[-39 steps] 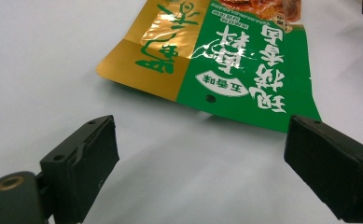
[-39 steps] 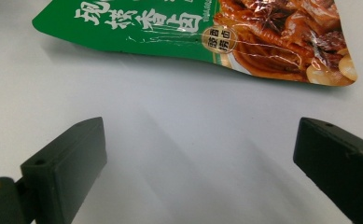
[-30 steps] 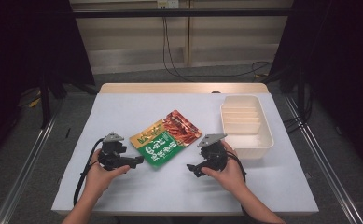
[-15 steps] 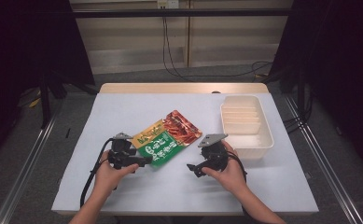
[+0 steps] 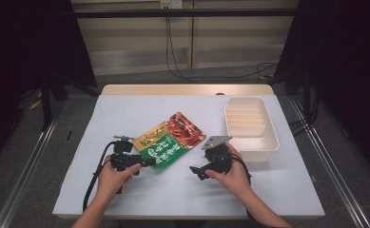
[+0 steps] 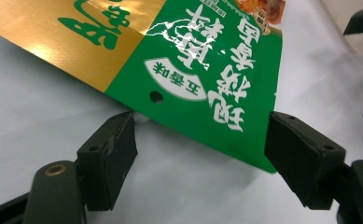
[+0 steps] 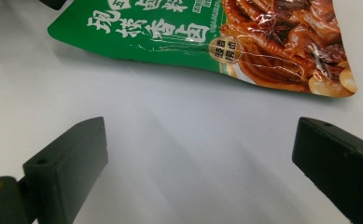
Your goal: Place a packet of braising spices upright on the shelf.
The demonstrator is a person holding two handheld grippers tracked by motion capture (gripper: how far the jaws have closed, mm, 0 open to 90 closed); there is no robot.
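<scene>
Left gripper view puts the pouch (image 6: 193,74) corner between the closing left gripper (image 6: 200,154) jaws — not yet pinched. Right gripper (image 7: 200,163) at lower centre gapes empty. Next — squeeze, then lift toward the tray (image 5: 268,147).

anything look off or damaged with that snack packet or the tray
Nothing stands out. The snack packet lies flat and sealed on the table, turned at an angle, its film only lightly creased. The tray sits upright. The left gripper, jaws just closing, straddles the packet's edge; the right gripper is open.
</scene>
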